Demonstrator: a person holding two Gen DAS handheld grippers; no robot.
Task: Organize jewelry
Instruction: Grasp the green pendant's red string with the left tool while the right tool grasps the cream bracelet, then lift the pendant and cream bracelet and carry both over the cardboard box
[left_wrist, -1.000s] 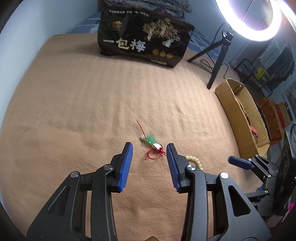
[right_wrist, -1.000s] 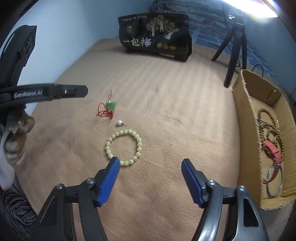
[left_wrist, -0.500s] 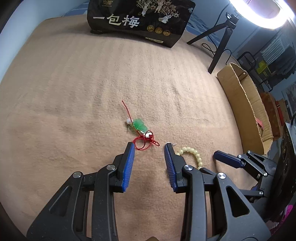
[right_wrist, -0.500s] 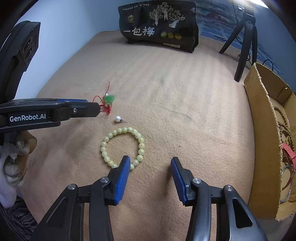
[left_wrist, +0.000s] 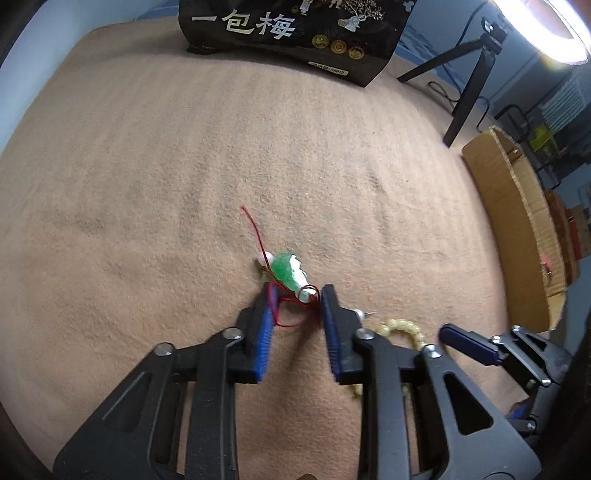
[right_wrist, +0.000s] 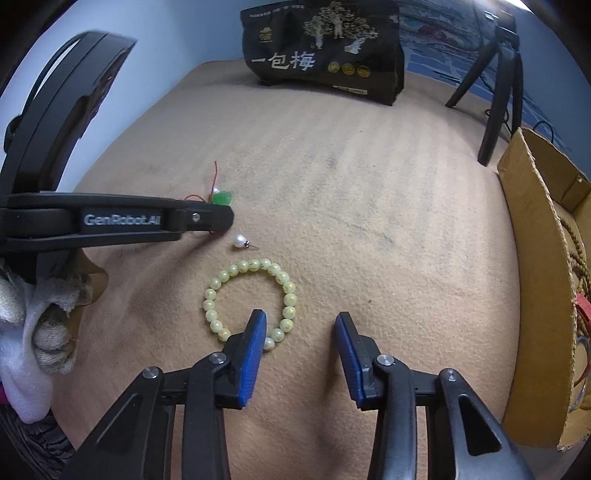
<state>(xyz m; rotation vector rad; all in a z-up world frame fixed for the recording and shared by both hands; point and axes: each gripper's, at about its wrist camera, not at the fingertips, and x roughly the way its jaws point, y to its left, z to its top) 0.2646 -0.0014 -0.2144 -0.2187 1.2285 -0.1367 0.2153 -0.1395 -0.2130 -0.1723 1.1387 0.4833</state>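
Your left gripper (left_wrist: 295, 291) is down on the blanket (left_wrist: 147, 184) with its fingers apart, and the red cord (left_wrist: 291, 314) of the pendant (left_wrist: 286, 273) lies looped right between them. The green pendant itself sits just past the fingertips, its near end level with the right tip. The cord's loose tail runs away toward the far edge of the blanket.

Your right gripper (right_wrist: 301, 321) hangs open too, gripping nothing. Its left finger (right_wrist: 253, 343) overlaps the near arc of the bracelet (right_wrist: 251, 299), while the right finger stands over bare blanket, clear of the beads. Whether that left tip touches the beads, I can't tell.

The pearl stud (right_wrist: 240, 240) rests between bracelet and pendant, just beside your left gripper's outer finger. The box (right_wrist: 535, 258) stands along the blanket's right edge, well apart from both grippers, with other beaded pieces inside.
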